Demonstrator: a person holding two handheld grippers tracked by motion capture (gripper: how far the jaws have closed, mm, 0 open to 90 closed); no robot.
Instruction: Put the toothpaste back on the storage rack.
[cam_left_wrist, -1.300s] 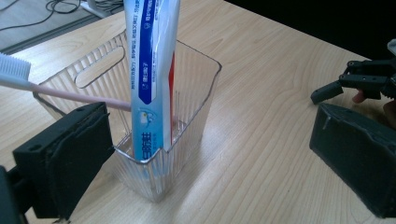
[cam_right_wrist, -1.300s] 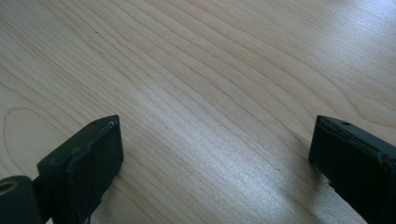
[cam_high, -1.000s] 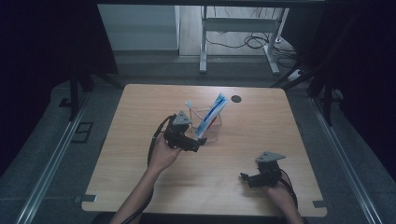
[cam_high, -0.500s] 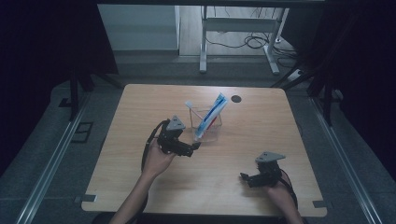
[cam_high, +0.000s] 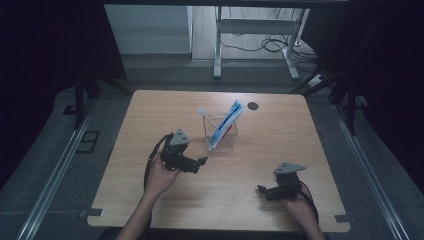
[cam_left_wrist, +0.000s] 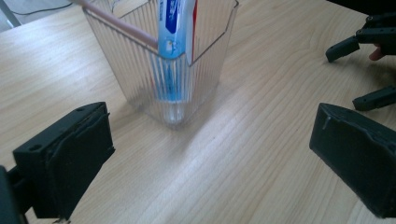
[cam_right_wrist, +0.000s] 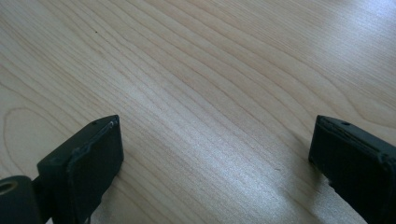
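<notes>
Left gripper (cam_high: 201, 161) jaws spread wide, holding nothing, sitting just short of the clear ribbed cup (cam_left_wrist: 173, 79) mid-table (cam_high: 150, 120); cup stands upright with a blue-white toothpaste tube (cam_left_wrist: 172, 28) leaning in it cap-down and a pink-handled toothbrush (cam_left_wrist: 116, 21) slanted across beside it. Print on the tube is there but too blurred to read, no brand legible. Right gripper (cam_high: 261, 189) also wide open and empty, low over bare wood near the front right edge, well apart from the cup.
</notes>
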